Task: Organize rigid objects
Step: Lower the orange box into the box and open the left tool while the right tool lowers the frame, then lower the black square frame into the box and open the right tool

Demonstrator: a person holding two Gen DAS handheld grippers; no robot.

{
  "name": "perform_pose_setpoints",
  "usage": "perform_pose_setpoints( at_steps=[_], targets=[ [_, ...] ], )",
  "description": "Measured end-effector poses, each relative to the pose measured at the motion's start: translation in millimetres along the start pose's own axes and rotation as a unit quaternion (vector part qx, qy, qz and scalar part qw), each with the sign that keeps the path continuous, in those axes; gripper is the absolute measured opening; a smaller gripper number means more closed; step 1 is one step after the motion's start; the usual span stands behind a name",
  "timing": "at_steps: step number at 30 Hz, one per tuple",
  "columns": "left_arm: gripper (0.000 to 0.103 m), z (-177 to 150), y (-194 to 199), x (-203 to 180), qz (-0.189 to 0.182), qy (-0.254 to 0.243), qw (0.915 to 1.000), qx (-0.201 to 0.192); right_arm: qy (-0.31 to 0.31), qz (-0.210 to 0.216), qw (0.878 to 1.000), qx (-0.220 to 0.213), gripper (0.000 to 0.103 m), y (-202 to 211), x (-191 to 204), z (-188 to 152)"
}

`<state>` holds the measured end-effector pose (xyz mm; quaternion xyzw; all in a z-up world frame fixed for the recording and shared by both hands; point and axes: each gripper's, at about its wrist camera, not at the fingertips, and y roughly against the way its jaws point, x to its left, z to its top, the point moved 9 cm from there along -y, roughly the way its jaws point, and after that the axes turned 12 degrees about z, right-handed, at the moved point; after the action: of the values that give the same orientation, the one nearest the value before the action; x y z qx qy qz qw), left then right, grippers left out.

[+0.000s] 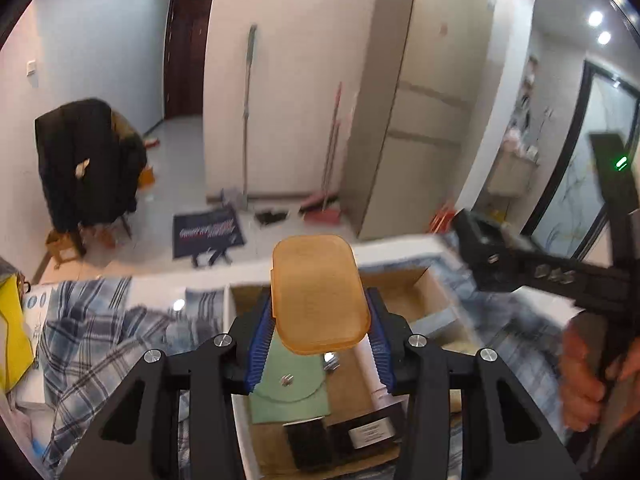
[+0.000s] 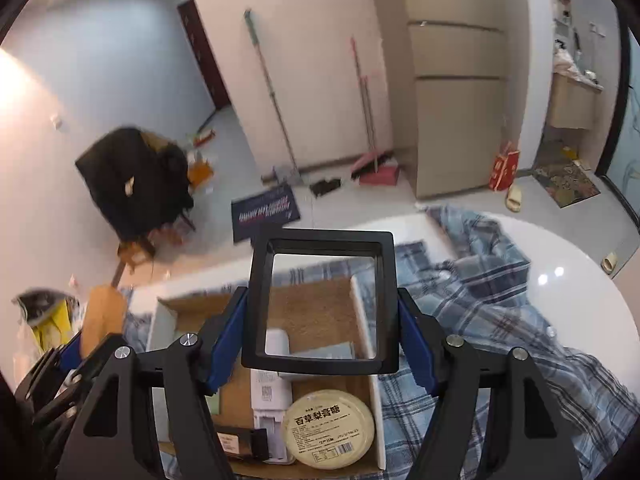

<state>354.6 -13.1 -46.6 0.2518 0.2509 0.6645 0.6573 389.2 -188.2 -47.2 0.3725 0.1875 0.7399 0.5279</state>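
Note:
My left gripper point(image 1: 320, 300) is shut on an orange translucent case point(image 1: 320, 296) with rounded corners, its blue pads point(image 1: 262, 340) pressing both long sides. The case hangs above an open cardboard box point(image 1: 230, 304). My right gripper point(image 2: 322, 300) is shut on a black square frame point(image 2: 324, 238) with a clear window, over the same box point(image 2: 366, 320). In the box lie a round cream tin point(image 2: 329, 428), a white bottle point(image 2: 270, 392), a green flat pack point(image 1: 288, 396) and black boxes point(image 1: 310, 440). The orange case point(image 2: 105, 312) also shows at the right wrist view's left edge.
The box rests on a blue plaid cloth point(image 2: 480, 320) spread over a white round table point(image 2: 580, 272). A yellow bag point(image 1: 12, 320) lies at the table's left. A hand point(image 1: 584, 376) holds the right gripper's handle. Beyond are a coat-draped chair point(image 1: 88, 164), brooms and a fridge point(image 1: 424, 112).

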Motion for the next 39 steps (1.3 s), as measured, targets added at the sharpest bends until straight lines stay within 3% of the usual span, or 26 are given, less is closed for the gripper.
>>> perform_pose_setpoints(
  at_steps=[4,10,16,18,22,24,25,28,34,39],
  targets=[
    [0.046,-23.7,-31.0,1.7,0.013,0.004,0.9981,0.061,0.009,0.010,1.000,0.025,0.069,-14.0,6.0,-10.1],
    [0.046,-47.9,-52.9,-1.5,0.025,-0.004,0.9928,0.117,0.032,0.011,0.999,0.037,0.069,-23.8,21.0,-19.7],
    [0.046,-59.6,-68.2,-6.0,0.027,-0.020,0.9906,0.132,0.074,0.013,0.997,-0.010,0.069,-14.8,26.3,-5.9],
    [0.046,-62.7,-72.4,-5.9,0.030,-0.019,0.9903,0.135,0.097,0.034,0.995,0.006,0.069,-25.8,32.4,-9.9],
    [0.050,-54.1,-67.7,-7.4,0.034,-0.021,0.9946,0.096,0.058,0.078,0.994,0.048,0.069,-52.0,32.4,-23.1],
    [0.078,-42.8,-57.9,-6.6,0.028,-0.017,0.9973,0.065,0.063,0.063,0.994,0.056,0.069,-57.8,29.5,-26.9],
    [0.083,-37.7,-53.5,-3.3,0.041,-0.014,0.9978,0.051,0.069,0.048,0.995,0.055,0.069,-58.6,27.1,-27.0],
    [0.084,-22.9,-36.4,9.5,0.099,-0.015,0.9949,0.017,0.073,0.034,0.995,0.054,0.069,-58.7,23.4,-28.1],
    [0.084,0.1,-2.9,29.3,0.085,0.050,0.9932,-0.062,0.085,0.025,0.994,0.066,0.069,-69.0,22.1,-34.4],
    [0.084,3.6,-5.7,36.1,0.079,0.061,0.9935,-0.054,0.082,0.034,0.993,0.080,0.069,-73.3,22.5,-39.3]
  ],
)
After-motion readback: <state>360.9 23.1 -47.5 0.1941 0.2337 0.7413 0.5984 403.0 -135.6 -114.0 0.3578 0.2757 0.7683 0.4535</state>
